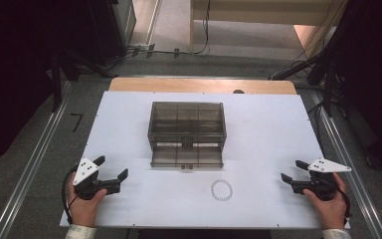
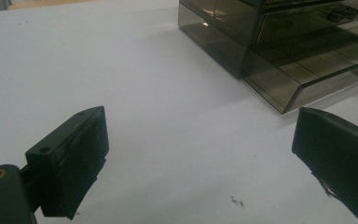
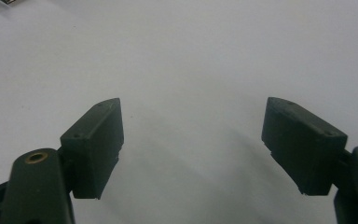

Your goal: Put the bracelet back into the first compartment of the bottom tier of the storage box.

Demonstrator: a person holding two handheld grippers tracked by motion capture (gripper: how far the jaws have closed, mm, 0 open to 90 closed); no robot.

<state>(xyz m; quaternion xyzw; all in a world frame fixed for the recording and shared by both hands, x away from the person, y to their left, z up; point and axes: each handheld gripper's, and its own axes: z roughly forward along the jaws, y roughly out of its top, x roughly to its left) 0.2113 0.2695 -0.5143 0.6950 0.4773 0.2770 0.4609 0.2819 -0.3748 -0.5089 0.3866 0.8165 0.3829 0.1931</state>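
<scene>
bead bracelet (image 1: 222, 190) lay before drawer box (image 1: 187, 125), bottom drawer (image 1: 186, 158) pulled out to take it. left gripper (image 1: 113, 167), right gripper (image 1: 292, 170) wide open, empty.

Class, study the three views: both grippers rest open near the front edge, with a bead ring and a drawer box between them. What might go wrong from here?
1. The bead ring lies flat on the white table, so fingers may slide it rather than pinch it.
2. The bottom drawer of the drawer box juts forward; a reaching left gripper or right gripper might knock it.
</scene>
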